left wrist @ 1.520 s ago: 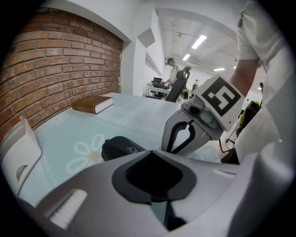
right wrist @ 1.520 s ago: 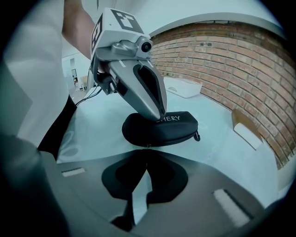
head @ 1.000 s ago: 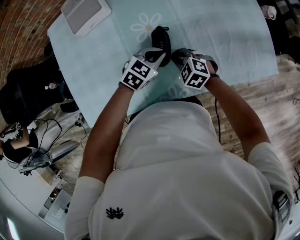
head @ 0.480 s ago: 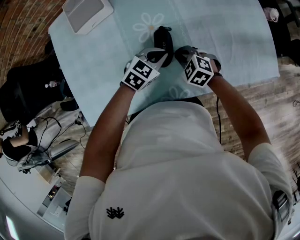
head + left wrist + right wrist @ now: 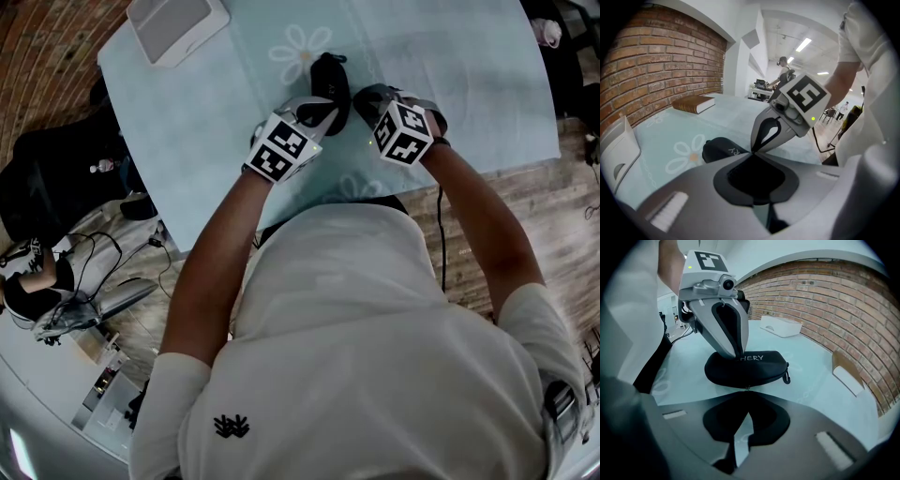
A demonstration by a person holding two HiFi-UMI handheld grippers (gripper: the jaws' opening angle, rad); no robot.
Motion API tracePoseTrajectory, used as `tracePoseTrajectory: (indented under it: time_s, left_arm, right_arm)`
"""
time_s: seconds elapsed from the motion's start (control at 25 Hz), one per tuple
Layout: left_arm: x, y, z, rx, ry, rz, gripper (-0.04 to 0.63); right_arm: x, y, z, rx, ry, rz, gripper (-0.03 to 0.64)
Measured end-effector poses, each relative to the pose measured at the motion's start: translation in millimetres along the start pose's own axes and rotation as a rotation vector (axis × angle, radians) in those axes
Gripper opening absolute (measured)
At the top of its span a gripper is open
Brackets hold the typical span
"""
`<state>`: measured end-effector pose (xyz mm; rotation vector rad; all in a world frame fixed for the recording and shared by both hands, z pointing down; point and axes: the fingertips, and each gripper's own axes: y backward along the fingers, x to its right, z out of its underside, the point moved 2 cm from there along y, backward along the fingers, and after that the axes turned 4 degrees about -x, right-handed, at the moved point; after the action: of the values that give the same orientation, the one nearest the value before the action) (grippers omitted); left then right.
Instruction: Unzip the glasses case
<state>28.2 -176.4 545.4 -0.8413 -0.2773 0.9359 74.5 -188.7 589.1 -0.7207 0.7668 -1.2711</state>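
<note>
On the pale blue-green tablecloth printed with white daisies (image 5: pixel 450 75), we see the black oval fabric glasses case (image 5: pixel 745 367) lying flat, close to the edge nearest our body. White lettering runs across its top, and its two halves look closed along the seam. A small black clip loop (image 5: pixel 787 377) hangs from one end.

Our left gripper (image 5: pixel 738 354) comes down steeply onto the top of the case, right at the lettering. Its two grey fingers are drawn together to a single point, and that point presses on the fabric with nothing between the jaws that we can make out.

Our right gripper (image 5: pixel 753 149) reaches the case from the other side, low at the near seam. Its jaws are also narrowed to a point, and they appear to be pinched on the small metal zip pull (image 5: pixel 747 388), which shows just at their tips against the edge of the case. The two grippers' tips sit just beside each other.

Well apart from the case, a white rectangular plastic box (image 5: pixel 175 26) rests at the far corner of the cloth, and a brown hardcover book (image 5: pixel 693 104) lies by the red brick wall (image 5: pixel 656 65).
</note>
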Motion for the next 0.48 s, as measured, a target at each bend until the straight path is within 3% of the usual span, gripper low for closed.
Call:
tracePoseTrajectory:
  time_s: [0.48]
  left_arm:
    - [0, 3, -1, 0.002, 0.012, 0.011, 0.052]
  right_arm:
    - [14, 0, -4, -0.011, 0.034, -0.009, 0.0]
